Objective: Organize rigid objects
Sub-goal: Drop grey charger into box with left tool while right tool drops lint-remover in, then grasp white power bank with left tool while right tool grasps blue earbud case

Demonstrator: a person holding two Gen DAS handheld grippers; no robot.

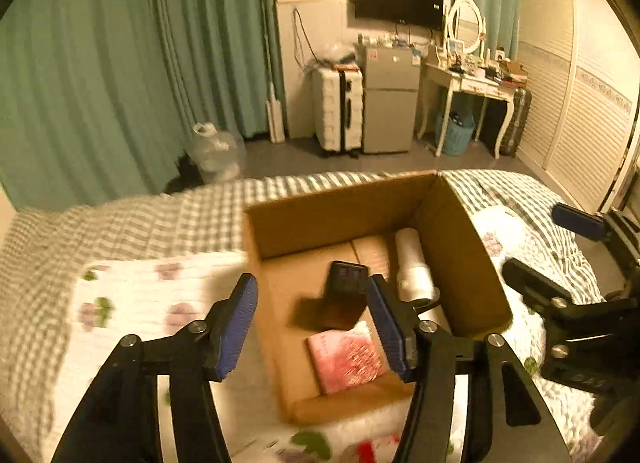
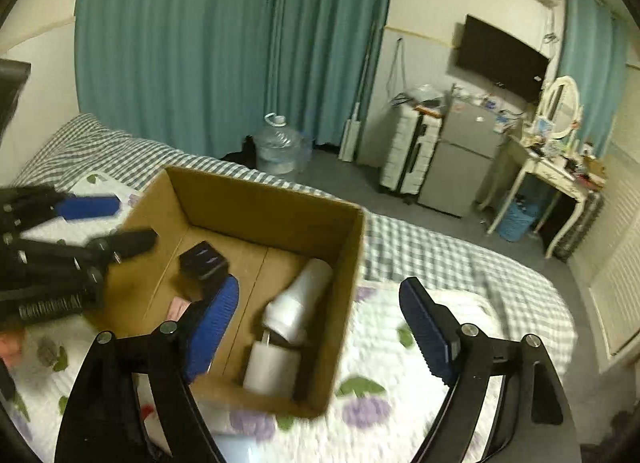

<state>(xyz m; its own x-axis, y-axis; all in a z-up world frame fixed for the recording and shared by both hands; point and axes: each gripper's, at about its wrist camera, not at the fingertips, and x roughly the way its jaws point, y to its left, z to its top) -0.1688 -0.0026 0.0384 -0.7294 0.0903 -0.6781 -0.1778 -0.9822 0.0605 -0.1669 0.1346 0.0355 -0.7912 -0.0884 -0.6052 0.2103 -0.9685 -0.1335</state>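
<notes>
Covering the bed (image 1: pixel 120 219) are a checked sheet and a floral quilt, with teal curtains (image 1: pixel 100 75) behind. On it sits an open cardboard box (image 1: pixel 340 211) holding a white hair dryer (image 2: pixel 296 303) lying lengthwise, nozzle toward the far wall, a black device (image 1: pixel 347 277) and a pink packet (image 1: pixel 346 357). Left gripper (image 1: pixel 312 327) and right gripper (image 2: pixel 316 327) fingers stand apart, empty.

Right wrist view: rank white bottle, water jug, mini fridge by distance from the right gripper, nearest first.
From the right gripper:
1. white bottle, lying in the cardboard box between the fingers.
2. water jug, on the floor past the bed, by the curtain.
3. mini fridge, against the far wall, right of the suitcase.
</notes>
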